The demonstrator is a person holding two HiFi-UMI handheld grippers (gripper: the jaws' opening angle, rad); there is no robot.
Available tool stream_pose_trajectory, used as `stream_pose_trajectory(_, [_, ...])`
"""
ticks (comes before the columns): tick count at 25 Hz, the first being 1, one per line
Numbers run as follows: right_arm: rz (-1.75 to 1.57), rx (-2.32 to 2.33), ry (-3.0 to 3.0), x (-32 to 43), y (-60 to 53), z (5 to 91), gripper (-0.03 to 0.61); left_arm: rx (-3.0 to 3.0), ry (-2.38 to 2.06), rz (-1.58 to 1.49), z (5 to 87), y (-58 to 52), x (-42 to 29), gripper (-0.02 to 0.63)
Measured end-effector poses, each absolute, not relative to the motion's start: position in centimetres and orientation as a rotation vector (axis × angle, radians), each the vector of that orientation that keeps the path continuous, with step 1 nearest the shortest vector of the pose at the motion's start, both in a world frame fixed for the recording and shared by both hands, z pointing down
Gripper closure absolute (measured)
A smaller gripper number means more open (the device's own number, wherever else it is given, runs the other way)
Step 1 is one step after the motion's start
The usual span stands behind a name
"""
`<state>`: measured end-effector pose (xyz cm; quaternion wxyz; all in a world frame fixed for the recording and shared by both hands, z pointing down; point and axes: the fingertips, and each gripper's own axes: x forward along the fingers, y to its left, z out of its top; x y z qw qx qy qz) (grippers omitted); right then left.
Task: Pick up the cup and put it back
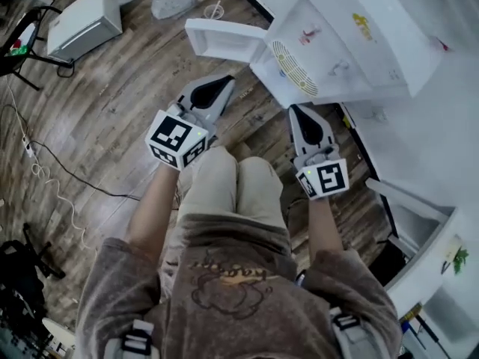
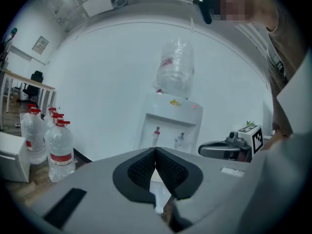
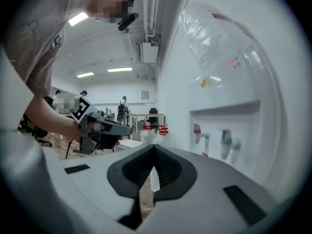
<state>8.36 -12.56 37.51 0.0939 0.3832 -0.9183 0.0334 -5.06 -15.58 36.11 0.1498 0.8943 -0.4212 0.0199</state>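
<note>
Both shut: left tool (image 2: 156, 151), right tool (image 3: 154, 148).

Soft, even indoor light. Ceiling strip lights (image 3: 120, 69) glow above and beyond the right tongs (image 3: 154, 150). Both gripper views bulge, with black corners.

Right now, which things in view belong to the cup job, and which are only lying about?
Job: left gripper, shut, empty; right gripper, shut, empty; probably the tall white plastic water dispenser. No cup clearly seen.
Lying about: clear red-capped water bottles; white box on the floor.
</note>
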Motion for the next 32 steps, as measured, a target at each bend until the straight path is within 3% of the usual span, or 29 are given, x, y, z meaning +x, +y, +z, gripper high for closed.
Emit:
stream_pose_trajectory(10, [0.439, 1.261, -2.709, 8.7, -11.4, 18.4, 0.574, 2.555, -1.122, 0.134, 16.3, -11.0, -7.0, 0.611])
stream_pose_trajectory(15, [0.442, 1.239, -2.685, 7.2, -9.3, 10.8, 0.574, 2.560, -1.085, 0.128, 9.1, -10.0, -7.9, 0.611])
stream_pose_trajectory(32, [0.397, 1.387, -2.675, 9.3, -9.0, 2.8, 0.574, 2.634, -1.093, 0.029, 0.0, -10.7, -6.1, 0.611])
